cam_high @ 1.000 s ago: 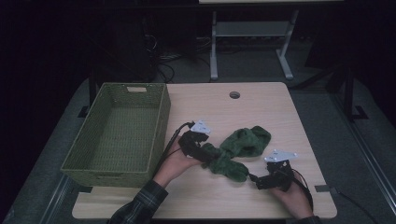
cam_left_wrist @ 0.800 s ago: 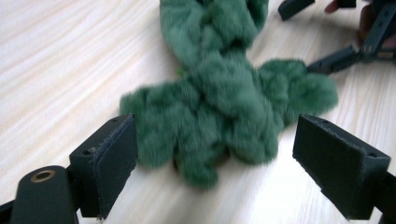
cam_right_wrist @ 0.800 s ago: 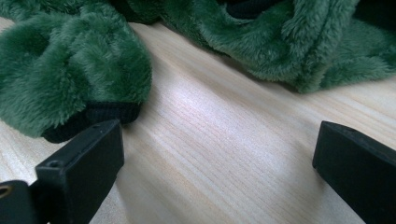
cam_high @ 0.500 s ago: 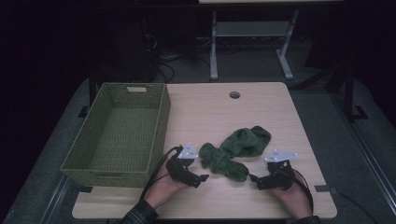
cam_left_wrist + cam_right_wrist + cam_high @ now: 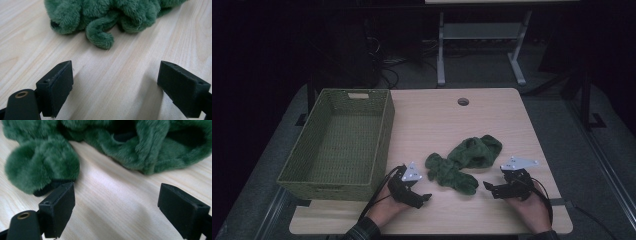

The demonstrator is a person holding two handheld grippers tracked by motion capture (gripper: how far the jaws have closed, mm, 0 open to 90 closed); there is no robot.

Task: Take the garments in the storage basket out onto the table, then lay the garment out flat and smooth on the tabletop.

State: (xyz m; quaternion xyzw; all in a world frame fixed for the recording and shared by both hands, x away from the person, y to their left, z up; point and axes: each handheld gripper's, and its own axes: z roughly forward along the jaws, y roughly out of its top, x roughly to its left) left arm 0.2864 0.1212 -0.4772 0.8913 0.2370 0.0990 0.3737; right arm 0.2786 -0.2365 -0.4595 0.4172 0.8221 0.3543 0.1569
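One pale wooden table (image 5: 492, 120) stands in a dark room

one green plush cloth (image 5: 464, 165), one woven basket (image 5: 337, 142), one table (image 5: 492, 115)

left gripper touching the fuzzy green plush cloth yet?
Apart. The left gripper view shows the left gripper open, with bare light wooden table between its jaws and the fuzzy green plush cloth ahead.

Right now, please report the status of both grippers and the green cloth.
Left gripper open, short of the green fleece cloth. Right gripper open, jaws just closing a little, nothing between. Cloth crumpled on table, path clear.
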